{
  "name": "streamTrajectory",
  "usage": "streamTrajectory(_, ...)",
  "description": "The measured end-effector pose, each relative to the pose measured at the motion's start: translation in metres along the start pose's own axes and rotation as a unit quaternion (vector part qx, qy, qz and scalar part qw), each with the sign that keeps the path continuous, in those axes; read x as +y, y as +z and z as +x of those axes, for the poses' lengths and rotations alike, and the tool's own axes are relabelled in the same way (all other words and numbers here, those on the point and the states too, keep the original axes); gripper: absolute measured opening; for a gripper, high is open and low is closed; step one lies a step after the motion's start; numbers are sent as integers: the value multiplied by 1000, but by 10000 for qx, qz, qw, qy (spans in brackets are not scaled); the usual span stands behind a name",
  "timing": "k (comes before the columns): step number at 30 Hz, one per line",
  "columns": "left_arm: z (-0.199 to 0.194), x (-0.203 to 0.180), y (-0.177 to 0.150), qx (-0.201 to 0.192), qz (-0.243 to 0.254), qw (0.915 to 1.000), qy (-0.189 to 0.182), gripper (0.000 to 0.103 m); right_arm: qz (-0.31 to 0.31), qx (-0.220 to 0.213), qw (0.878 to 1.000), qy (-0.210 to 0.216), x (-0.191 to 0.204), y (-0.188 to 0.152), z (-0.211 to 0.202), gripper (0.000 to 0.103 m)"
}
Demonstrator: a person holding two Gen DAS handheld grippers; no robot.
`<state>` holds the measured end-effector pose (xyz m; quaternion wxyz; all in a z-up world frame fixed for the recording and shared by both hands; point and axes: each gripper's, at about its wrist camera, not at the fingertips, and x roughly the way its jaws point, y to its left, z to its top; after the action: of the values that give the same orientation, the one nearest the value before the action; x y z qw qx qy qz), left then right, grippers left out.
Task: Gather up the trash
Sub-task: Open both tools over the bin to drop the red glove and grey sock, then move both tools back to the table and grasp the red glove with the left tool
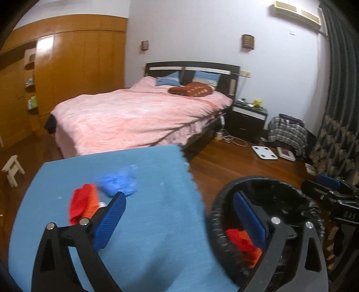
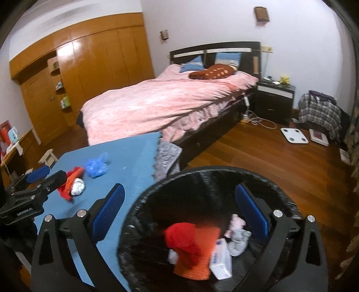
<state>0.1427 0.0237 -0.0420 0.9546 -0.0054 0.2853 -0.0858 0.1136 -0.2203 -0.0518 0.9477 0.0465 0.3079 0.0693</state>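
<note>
1. Pale walls (image 2: 213,20) carry two small wall lamps (image 1: 248,41), with an air conditioner (image 1: 297,14) mounted high near the dark curtain (image 1: 341,74).
2. A glossy wooden wardrobe (image 2: 94,65) fills the left wall, with open shelves holding small items too blurred to name.
3. A dark-framed bed (image 2: 170,101) has a pink duvet, blue pillows and a spotted brown cushion (image 2: 212,71).
4. A black nightstand (image 2: 274,98) stands beside it.
5. On the wooden floor (image 2: 258,161) lie a white bathroom scale (image 2: 294,135), cables, and what seems a plaid-covered heap (image 2: 319,112).
6. A small pale stool (image 1: 13,167) stands at left.
</note>
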Motion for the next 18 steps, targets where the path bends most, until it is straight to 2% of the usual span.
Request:
streamTrajectory(10,-9,78,-18,24,-347,9966,744,95,-414,68,9976,558,74,8,37,96)
streamTrajectory(18,6,134,-34,193,-606,9910,1180,94,-672,260,9942,794,121,5,71,96)
